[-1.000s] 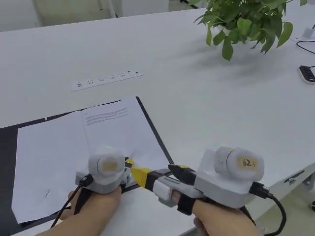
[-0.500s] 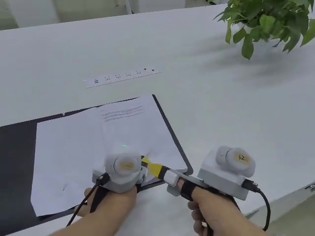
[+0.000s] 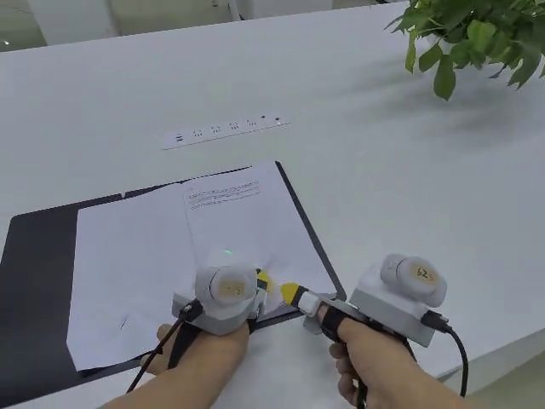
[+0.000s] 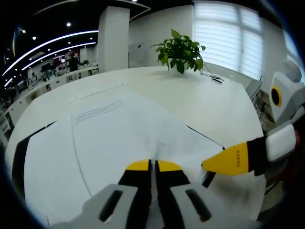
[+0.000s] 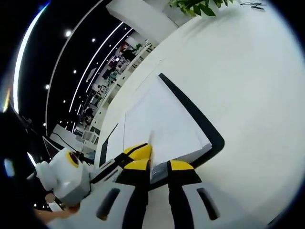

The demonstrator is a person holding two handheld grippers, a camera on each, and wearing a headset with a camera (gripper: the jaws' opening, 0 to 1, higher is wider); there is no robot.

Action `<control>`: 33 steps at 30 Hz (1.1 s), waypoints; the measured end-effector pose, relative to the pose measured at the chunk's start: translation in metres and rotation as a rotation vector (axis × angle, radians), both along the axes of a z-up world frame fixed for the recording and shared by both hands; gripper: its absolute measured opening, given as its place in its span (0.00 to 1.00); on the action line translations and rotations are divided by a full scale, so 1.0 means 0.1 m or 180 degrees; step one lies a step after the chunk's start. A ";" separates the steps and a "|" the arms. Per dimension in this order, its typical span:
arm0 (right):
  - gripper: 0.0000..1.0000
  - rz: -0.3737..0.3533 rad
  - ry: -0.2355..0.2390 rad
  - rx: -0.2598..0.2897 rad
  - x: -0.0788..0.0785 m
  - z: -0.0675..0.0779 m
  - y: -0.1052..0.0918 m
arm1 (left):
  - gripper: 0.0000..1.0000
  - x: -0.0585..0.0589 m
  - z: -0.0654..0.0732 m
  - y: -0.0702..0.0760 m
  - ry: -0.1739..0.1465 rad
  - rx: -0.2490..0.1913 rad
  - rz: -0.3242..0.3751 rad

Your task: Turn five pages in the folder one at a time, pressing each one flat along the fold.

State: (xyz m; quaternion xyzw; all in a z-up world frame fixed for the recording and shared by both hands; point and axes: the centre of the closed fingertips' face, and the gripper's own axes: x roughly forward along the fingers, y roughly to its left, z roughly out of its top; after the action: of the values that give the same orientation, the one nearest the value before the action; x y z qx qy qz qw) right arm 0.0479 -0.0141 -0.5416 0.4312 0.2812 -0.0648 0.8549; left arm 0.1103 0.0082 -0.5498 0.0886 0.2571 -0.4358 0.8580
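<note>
A black folder [image 3: 34, 247] lies open on the white table, with white printed pages [image 3: 247, 230] spread across it. My left gripper [image 3: 260, 281] is shut, its yellow tips together [image 4: 152, 166] and resting on the right-hand page near its lower edge. My right gripper [image 3: 289, 294] reaches in from the right at the pages' near right corner. Its jaws [image 5: 157, 165] stand a narrow gap apart, and the edge of the pages [image 5: 190, 152] lies at that gap. In the left gripper view one right jaw [image 4: 228, 160] sits above the paper.
A flush socket strip [image 3: 226, 132] is set in the table beyond the folder. A green potted plant [image 3: 477, 34] stands at the far right. The table's near edge [image 3: 502, 341] runs just right of my right hand.
The head camera has shifted, so the folder sits further right in the picture. My right gripper has dropped lower beside the pages' corner. The left gripper stays pressed on the page.
</note>
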 end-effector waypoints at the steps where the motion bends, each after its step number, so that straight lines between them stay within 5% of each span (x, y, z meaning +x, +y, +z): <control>1: 0.09 -0.0033 0.0003 0.0019 0.00 -0.01 -0.01 | 0.02 0.00 0.00 0.00 -0.0001 0.0000 0.0001; 11: 0.00 -0.0229 -0.0042 0.0057 0.01 -0.05 -0.06 | 0.02 0.01 0.00 0.00 0.0008 0.0001 0.0031; 16: 0.00 -0.0214 -0.0094 0.0006 -0.01 -0.01 -0.07 | 0.09 -0.04 0.03 -0.02 0.0243 -0.0159 0.0066; 18: 0.00 -0.0204 -0.0107 -0.0002 -0.03 0.01 -0.08 | 0.14 -0.08 0.04 0.01 0.0252 -0.0112 -0.0007; 22: 0.00 -0.0207 -0.0172 0.0036 -0.02 0.06 -0.06 | 0.19 -0.18 0.08 0.16 0.0219 0.0052 -0.0141; 33: 0.00 -0.0122 -0.0411 -0.0085 0.04 0.35 0.03 | 0.24 -0.19 0.41 0.84 0.0029 -0.0065 0.0124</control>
State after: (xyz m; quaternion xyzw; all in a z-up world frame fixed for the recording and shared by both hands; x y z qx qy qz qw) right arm 0.0520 -0.0111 -0.5068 0.4283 0.2164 -0.0569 0.8755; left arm 0.0912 0.0927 -0.5085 0.0728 0.2583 -0.4221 0.8659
